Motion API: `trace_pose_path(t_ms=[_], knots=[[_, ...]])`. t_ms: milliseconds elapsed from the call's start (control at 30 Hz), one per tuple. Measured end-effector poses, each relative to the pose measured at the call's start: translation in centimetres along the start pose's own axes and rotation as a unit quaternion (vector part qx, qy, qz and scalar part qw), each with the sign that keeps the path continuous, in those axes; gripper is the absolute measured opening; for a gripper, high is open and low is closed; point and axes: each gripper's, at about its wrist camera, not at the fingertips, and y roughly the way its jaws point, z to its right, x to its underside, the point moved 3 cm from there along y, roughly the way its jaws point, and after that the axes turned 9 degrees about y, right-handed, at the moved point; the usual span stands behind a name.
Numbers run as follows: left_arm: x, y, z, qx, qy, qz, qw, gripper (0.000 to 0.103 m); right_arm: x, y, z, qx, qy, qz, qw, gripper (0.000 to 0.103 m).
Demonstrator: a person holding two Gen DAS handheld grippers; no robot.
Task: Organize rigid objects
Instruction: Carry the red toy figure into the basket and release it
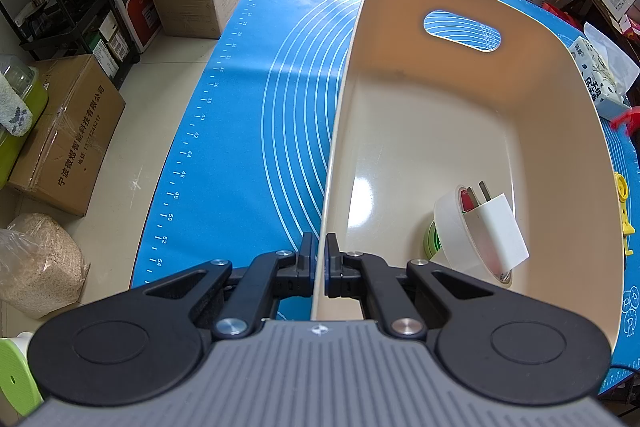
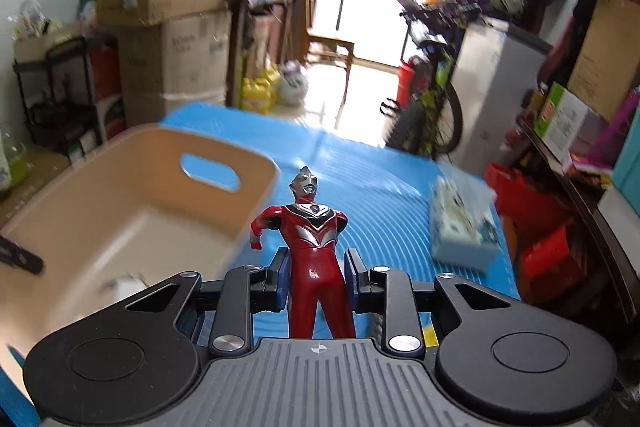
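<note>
Left tool (image 1: 320,251): fingers pinched on the near left wall of the cream bin (image 1: 400,131), one finger outside the wall and one inside, rim running up between them. Right tool (image 2: 316,267): fingers pressed against the hips of a red and silver hero figure (image 2: 314,227), which stands upright between them, head up, back to the camera; its feet are hidden behind the tool body, so whether it touches the worktop cannot be told. In the right wrist view the figure sits just right of the bin's right wall, outside the bin. The bin rests on a blue mat (image 1: 248,99) marked with white arcs and a ruler scale, covering the worktop. It has an oval handle cutout in the far wall. Inside, at the near right corner, a roll of translucent tape (image 1: 456,227) stands on edge with a white plug adapter (image 1: 500,231) leaning through its hole, prongs pointing up; a green roll (image 1: 432,239) lies under them. A tissue pack (image 2: 464,223) lies on the mat to the right of the bin, well apart from the figure. Yellow toy pieces (image 1: 622,203) lie just outside the bin's right wall. The right wrist view is motion-blurred at its edges.
</note>
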Motion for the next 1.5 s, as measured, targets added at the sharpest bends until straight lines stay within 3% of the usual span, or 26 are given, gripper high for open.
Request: trace_pose_path(t_ms=[200,400,800,1233,1433,1500], knots=[[0.0,0.0,0.0,-0.002,0.000,0.000,1.0000,0.005,-1.7,-0.3,-3.5,-0.041,-0.013,0.018,0.999,0.037],[0.0,-0.1,-0.1,-0.003,0.001,-0.001,1.0000,0.006,-2.0,1.0,-7.3,-0.076,-0.030,0.006,0.997,0.037],[0.0,-0.1,-0.1,-0.004,0.002,-0.001,1.0000,0.006,1.2,5.2,-13.6,-0.118,-0.046,-0.083,0.988,0.037],[0.0,-0.1,-0.1,-0.006,0.003,-0.002,1.0000,0.006,2.9,7.6,-14.9,-0.122,-0.062,-0.162,0.977,0.037],[0.0,-0.1,-0.1,-0.006,0.003,-0.002,1.0000,0.006,2.1,6.6,-12.5,-0.140,-0.017,-0.157,0.977,0.056],[0.0,-0.1,-0.1,-0.006,0.003,-0.002,1.0000,0.006,1.4,6.0,-11.4,-0.146,0.001,-0.146,0.979,0.058]])
